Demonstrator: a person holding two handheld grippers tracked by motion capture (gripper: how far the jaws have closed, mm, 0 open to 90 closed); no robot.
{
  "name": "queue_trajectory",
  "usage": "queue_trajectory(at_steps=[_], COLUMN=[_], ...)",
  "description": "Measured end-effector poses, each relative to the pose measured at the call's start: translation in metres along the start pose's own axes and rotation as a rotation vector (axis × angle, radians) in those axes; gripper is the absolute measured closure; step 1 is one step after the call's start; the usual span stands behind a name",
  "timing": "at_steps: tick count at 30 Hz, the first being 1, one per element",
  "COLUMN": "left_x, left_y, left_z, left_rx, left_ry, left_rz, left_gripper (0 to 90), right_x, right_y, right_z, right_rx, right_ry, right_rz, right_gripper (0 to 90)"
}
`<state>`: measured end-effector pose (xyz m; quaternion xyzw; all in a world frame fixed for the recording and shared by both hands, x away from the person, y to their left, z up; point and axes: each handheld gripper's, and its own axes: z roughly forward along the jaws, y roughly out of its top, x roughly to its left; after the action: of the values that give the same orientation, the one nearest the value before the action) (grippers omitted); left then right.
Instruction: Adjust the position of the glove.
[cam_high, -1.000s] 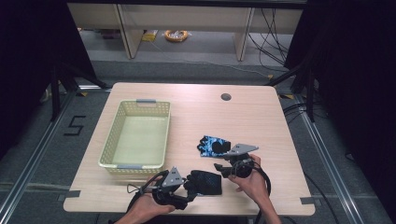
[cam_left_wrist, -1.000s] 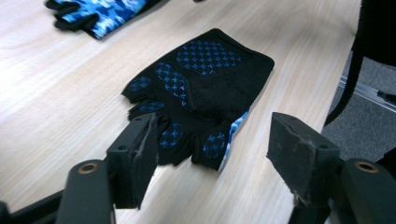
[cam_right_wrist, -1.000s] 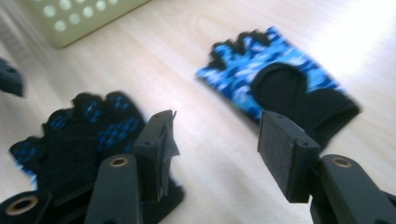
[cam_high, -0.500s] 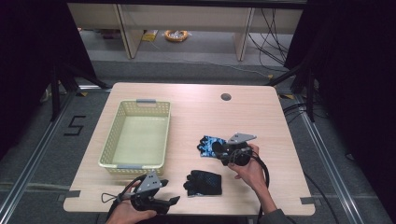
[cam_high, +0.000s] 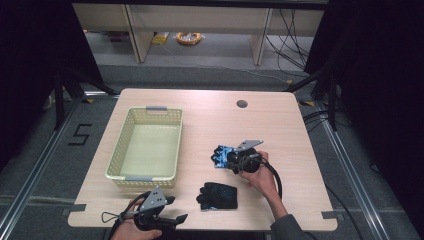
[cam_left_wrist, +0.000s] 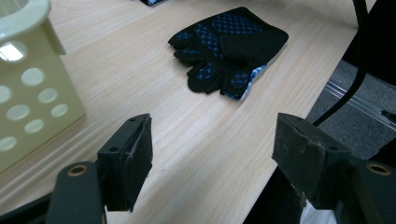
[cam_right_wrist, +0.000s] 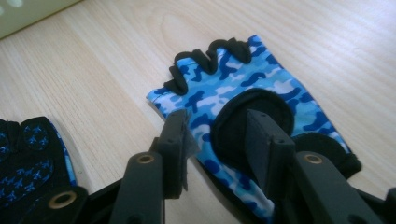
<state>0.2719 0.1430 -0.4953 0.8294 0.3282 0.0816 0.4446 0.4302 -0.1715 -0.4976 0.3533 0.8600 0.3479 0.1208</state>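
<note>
Your right tool (cam_high: 226, 159) sits over the blue camouflage glove (cam_right_wrist: 243, 93), which lies flat on the table (cam_high: 280, 125) right of the basket (cam_high: 146, 145); its jaws have just been closing and straddle the glove's edge, not yet pinching it. Your left tool (cam_high: 177, 209) hangs wide and empty at the table's near edge, the black glove (cam_high: 218, 195) lying near it.

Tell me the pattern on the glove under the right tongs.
Blue camouflage with black trim on the glove, clearest in the right gripper view.
</note>
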Motion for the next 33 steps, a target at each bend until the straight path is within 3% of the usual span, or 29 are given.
queue_trajectory(at_steps=[1,2,4,5,6,8,14,15,16,17,18,19,20,21,23,24,25,27,28,29,31,32,33], left_x=[0.0,0.002,0.002,0.003,0.004,0.005,0.006,0.006,0.006,0.007,0.006,0.006,0.006,0.008,0.01,0.01,0.01,0.011,0.011,0.011,0.011,0.011,0.01], left_y=[-0.001,-0.002,-0.003,-0.002,-0.003,-0.003,-0.003,-0.004,-0.004,-0.005,-0.005,-0.005,-0.005,-0.005,-0.006,-0.006,-0.007,-0.008,-0.008,-0.008,-0.008,-0.009,-0.008], left_z=[-0.001,-0.003,-0.002,-0.003,-0.003,-0.001,0.0,0.0,0.0,0.001,0.001,0.001,0.001,0.001,0.002,0.002,0.004,0.005,0.004,0.005,0.004,0.004,0.004], left_rx=[0.0,0.02,-0.008,-0.008,-0.001,-0.01,0.0,-0.001,0.012,0.0,0.01,0.009,0.009,0.027,0.025,0.024,0.029,0.011,0.025,0.027,0.033,0.045,0.035], left_ry=[0.001,0.012,0.006,0.007,0.011,0.012,0.011,0.01,0.008,0.019,0.018,0.005,0.005,0.023,0.023,0.013,0.03,0.016,0.013,0.012,0.012,0.02,0.011], left_rz=[-0.012,0.0,-0.036,-0.017,-0.032,-0.019,-0.017,-0.023,-0.04,-0.021,-0.041,-0.044,-0.044,-0.018,-0.007,-0.02,-0.032,-0.033,-0.031,-0.03,-0.02,-0.025,-0.019], left_gripper=[28.1,28.1,28.1,28.1,28.1,28.1,28.1,28.1,28.1,28.1,28.1,28.2,28.1,28.1,28.2,28.2,28.2,28.2,28.2,28.2,28.2,28.2,28.2], right_x=[-0.001,-0.001,-0.003,-0.003,-0.005,-0.006,-0.004,-0.004,-0.004,-0.003,-0.002,-0.002,-0.002,-0.002,-0.002,-0.002,-0.003,-0.005,-0.006,-0.006,-0.008,-0.008,-0.01], right_y=[0.0,0.0,-0.001,-0.001,-0.001,-0.002,-0.003,-0.005,-0.005,-0.005,-0.005,-0.006,-0.006,-0.005,-0.006,-0.006,-0.005,-0.005,-0.006,-0.005,-0.005,-0.005,-0.004], right_z=[0.0,0.002,0.005,0.005,0.006,0.005,0.006,0.008,0.008,0.007,0.007,0.008,0.008,0.005,0.007,0.006,0.004,0.001,0.002,-0.001,0.0,-0.003,-0.004], right_rx=[0.025,0.013,0.011,0.011,0.007,0.024,0.027,0.006,0.004,0.011,0.011,0.0,0.0,0.023,0.003,-0.004,0.007,-0.005,-0.036,-0.025,-0.052,-0.033,-0.055], right_ry=[0.008,0.006,-0.002,0.007,0.002,0.014,-0.017,-0.034,-0.033,-0.023,-0.015,-0.026,-0.026,-0.018,-0.031,-0.028,-0.022,-0.021,-0.024,-0.02,-0.02,-0.014,-0.011], right_rz=[-0.007,0.001,-0.016,0.007,-0.007,0.032,0.011,0.005,0.01,0.037,0.048,0.033,0.033,0.043,0.028,0.034,0.036,0.038,0.035,0.047,0.044,0.051,0.038], right_gripper=[61.8,62.9,64.8,66.2,67.2,69.9,76.1,80.7,82.6,85.4,87.1,88.1,88.1,88.4,89.0,89.0,89.0,89.0,89.0,89.0,89.0,89.0,89.0])
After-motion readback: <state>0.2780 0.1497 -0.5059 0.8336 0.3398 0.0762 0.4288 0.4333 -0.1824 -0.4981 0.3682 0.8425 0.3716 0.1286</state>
